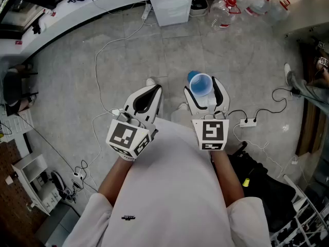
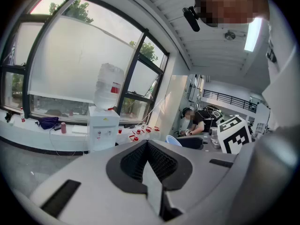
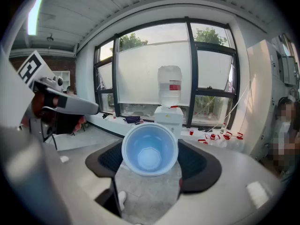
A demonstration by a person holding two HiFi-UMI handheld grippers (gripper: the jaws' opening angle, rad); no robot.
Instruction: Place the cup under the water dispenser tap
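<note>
Head view: my right gripper [image 1: 205,90] clamps a blue cup [image 1: 199,84] above the floor [image 1: 128,60], well apart from the water dispenser [image 1: 169,1]. My left gripper [image 1: 149,92] hangs beside it.
Left gripper view: jaws together, empty.
Right gripper view: jaws press the cup's sides.

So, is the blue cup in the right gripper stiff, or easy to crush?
Probably easy to crush: the cup looks thin-walled and plastic. Likely very light, since it looks empty. With its narrow base, it may tip easily.
</note>
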